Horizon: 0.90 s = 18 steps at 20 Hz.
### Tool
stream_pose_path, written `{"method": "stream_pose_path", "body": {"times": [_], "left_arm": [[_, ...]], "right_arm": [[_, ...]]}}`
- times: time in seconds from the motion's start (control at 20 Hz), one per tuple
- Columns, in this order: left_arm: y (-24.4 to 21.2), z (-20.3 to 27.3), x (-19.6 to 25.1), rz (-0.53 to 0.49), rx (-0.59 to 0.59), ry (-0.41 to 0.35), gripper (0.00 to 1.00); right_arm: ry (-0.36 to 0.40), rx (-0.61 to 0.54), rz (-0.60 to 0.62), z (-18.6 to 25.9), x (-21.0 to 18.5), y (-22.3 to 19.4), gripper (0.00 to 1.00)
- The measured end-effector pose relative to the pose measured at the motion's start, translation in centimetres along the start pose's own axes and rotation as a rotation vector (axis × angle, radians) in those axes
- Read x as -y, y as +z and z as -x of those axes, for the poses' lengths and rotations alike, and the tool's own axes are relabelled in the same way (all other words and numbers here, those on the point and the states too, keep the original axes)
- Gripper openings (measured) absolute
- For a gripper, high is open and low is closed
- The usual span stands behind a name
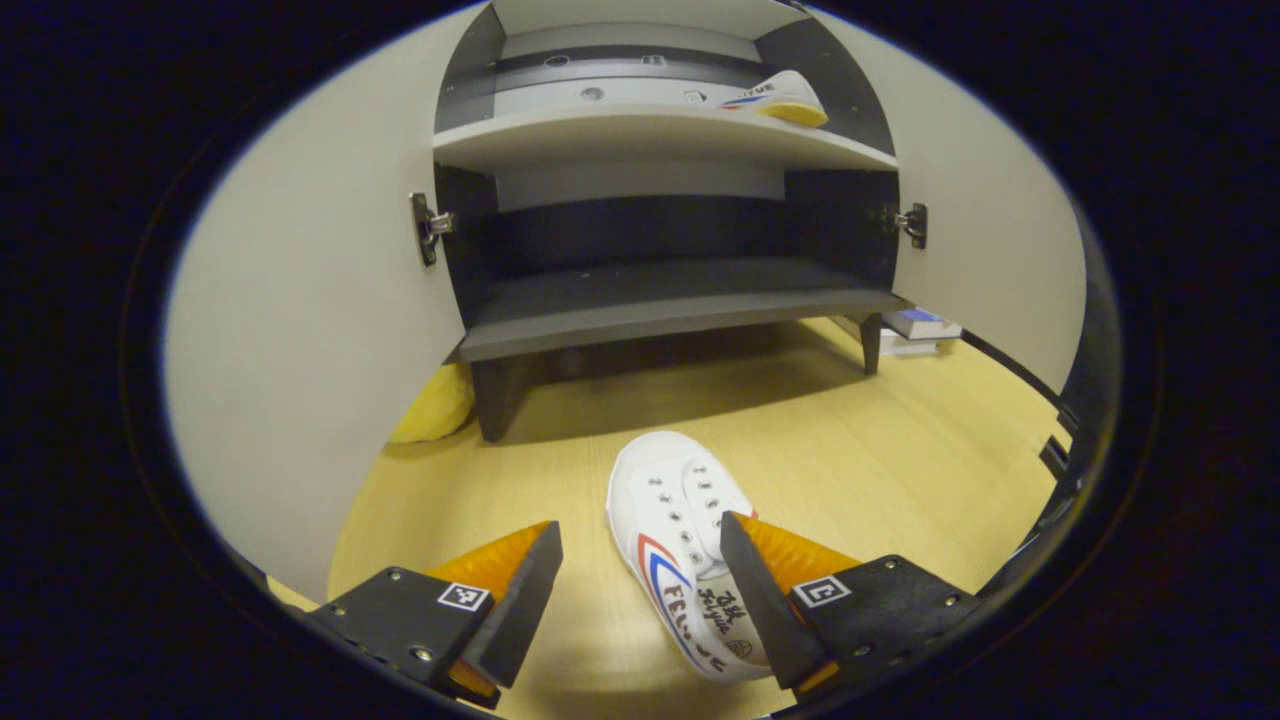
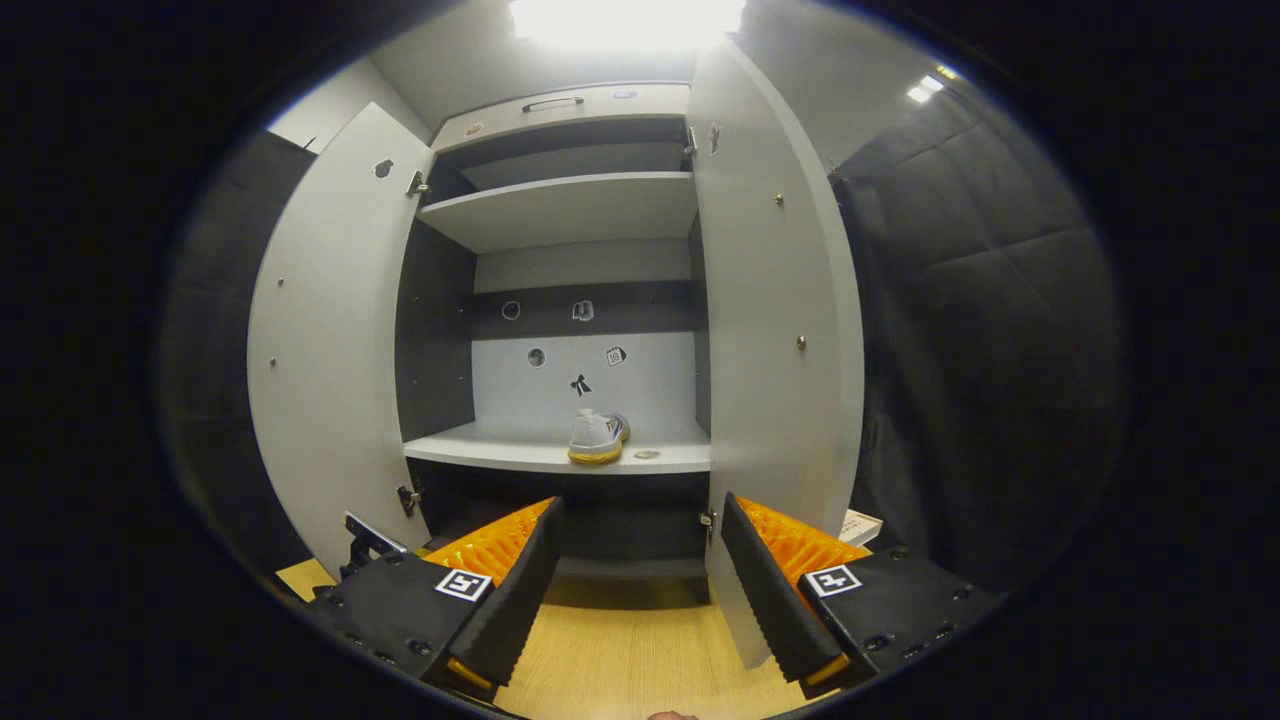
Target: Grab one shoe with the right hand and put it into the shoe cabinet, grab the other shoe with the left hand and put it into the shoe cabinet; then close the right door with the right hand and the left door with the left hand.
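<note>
A white sneaker [image 1: 680, 545] with red and blue stripes lies on the wooden floor before the cabinet, toe toward it. My left gripper [image 1: 640, 580] hangs open just above it; the right finger [image 1: 755, 595] overlaps the shoe's side, the left finger is clear of it. The other white shoe [image 1: 785, 98] with a yellow sole rests on the cabinet's light shelf [image 1: 640, 135]. In the right gripper view that shoe [image 2: 597, 437] sits on the shelf [image 2: 560, 455], and my right gripper [image 2: 640, 580] stands open and empty, back from the cabinet. Both doors, left [image 2: 335, 340] and right [image 2: 775, 330], are wide open.
A dark lower shelf [image 1: 660, 300] stands on short legs. A yellow object [image 1: 435, 405] lies behind the left door [image 1: 320, 320]. Books [image 1: 920, 325] lie on the floor by the right door [image 1: 985, 250]. Padded black wall [image 2: 990, 330] is at the right.
</note>
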State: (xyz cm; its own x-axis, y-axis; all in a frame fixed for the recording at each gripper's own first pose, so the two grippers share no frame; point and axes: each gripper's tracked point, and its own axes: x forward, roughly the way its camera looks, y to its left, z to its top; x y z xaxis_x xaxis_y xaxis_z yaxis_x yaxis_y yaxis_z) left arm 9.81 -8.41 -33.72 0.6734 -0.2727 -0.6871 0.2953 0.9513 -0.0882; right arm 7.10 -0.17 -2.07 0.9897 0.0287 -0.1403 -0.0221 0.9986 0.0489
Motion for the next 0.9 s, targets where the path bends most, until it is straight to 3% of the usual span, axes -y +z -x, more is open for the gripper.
{"method": "stream_pose_path", "body": {"times": [0.2,0.4,0.55,0.65,0.75,0.85,0.9], "left_arm": [[-2.2,-1.3,-0.7,0.001,-0.088,0.035,0.94],[-2.8,-1.8,-0.1,-0.008,-0.09,-0.012,0.97],[-3.2,-2.1,1.3,0.054,-0.12,-0.073,0.72],[-3.3,-2.0,1.4,0.059,-0.147,-0.074,0.5],[-3.1,-2.0,1.1,0.039,-0.162,-0.069,0.46],[-3.2,-2.3,0.7,0.045,-0.155,-0.056,0.31],[-3.0,-2.2,0.6,0.063,-0.143,-0.044,0.17]], "right_arm": [[-0.005,-0.012,0.011,0.4,0.4,-0.5,0.98],[-0.006,-0.013,0.01,0.3,0.5,-0.7,0.98],[0.007,-0.019,-0.007,0.0,0.1,-1.0,0.98],[0.02,-0.02,-0.015,-0.1,-0.4,-1.0,0.98],[0.03,-0.017,-0.009,-0.1,-0.8,-1.0,0.98],[0.038,-0.021,0.0,0.0,-1.0,-1.2,0.98],[0.042,-0.025,0.003,0.2,-1.1,-1.3,0.98]]}}
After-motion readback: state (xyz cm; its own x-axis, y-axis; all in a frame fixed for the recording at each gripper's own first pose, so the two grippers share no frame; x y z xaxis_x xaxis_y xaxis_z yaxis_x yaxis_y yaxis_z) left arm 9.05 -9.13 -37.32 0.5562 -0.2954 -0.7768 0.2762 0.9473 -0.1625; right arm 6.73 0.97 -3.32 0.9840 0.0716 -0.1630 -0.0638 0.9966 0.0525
